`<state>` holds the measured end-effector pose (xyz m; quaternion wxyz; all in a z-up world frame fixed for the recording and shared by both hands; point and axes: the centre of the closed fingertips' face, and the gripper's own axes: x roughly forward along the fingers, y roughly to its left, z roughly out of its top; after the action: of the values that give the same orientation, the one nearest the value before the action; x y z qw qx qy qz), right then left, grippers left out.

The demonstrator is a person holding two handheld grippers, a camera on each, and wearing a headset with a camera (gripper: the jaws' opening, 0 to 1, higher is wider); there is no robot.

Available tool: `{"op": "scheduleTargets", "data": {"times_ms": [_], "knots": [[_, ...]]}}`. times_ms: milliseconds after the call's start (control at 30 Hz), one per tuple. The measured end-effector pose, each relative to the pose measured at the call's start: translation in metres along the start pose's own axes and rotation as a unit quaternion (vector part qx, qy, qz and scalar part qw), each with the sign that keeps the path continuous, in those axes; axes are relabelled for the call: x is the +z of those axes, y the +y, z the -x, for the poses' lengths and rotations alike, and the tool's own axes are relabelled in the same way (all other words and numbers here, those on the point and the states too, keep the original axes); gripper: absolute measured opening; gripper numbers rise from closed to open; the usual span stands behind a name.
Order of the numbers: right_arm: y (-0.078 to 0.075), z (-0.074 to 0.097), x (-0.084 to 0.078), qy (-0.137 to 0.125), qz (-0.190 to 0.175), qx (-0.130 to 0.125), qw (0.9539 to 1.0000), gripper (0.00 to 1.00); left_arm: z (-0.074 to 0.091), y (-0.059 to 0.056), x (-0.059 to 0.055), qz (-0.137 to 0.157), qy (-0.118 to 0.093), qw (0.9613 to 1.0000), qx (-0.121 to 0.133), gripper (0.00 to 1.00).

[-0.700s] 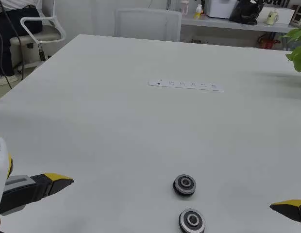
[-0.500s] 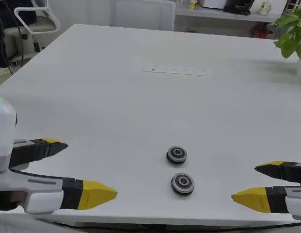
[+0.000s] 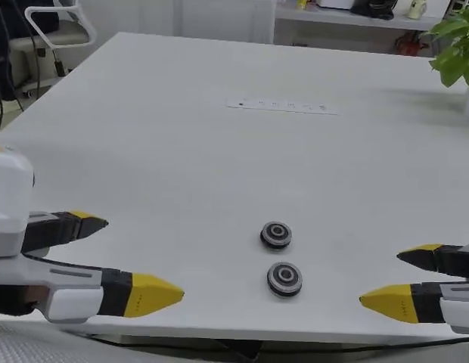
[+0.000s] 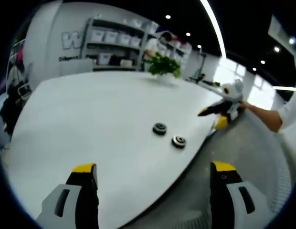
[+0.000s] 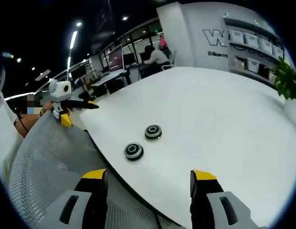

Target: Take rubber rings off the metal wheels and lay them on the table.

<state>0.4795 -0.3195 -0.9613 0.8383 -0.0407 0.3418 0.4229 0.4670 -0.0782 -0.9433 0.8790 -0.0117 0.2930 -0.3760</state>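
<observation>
The head view has tipped downward, bringing the near edge of the worktop [image 3: 219, 174] into sight. Both jaws of the left claw [image 3: 144, 258] and of the right claw [image 3: 380, 277] now show, spread apart; earlier a single tip of each showed.

Bright, even overhead light, soft shadows; both gripper views bend strongly toward their edges.

White table [image 3: 144, 136]: two wheels [image 3: 276, 235], power strip [image 3: 281, 107]
</observation>
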Motion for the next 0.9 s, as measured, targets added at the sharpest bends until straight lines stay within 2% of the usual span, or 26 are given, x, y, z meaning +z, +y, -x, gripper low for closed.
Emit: {"op": "scheduleTargets", "data": {"times_ms": [200, 367, 600, 900], "knots": [[-0.0008, 0.0004, 0.0013, -0.005, -0.003, -0.001, 1.0000, 0.69, 0.0001, -0.0005, -0.0013, -0.003, 0.004, 1.0000, 0.000, 0.99], [-0.0008, 0.0009, 0.0032, -0.013, -0.013, -0.002, 0.9998, 0.69, 0.0007, -0.0023, 0.0022, -0.003, -0.008, 1.0000, -0.005, 0.99], [-0.0013, 0.0008, 0.0027, -0.012, -0.012, -0.002, 0.9999, 0.69, -0.0012, -0.0055, -0.0019, 0.001, 0.003, 0.9999, -0.012, 0.99], [-0.0031, -0.0001, 0.0041, -0.017, -0.017, -0.003, 0.9997, 0.70, -0.0006, -0.0056, 0.0017, 0.021, -0.013, 0.9996, -0.016, 1.00]]}}
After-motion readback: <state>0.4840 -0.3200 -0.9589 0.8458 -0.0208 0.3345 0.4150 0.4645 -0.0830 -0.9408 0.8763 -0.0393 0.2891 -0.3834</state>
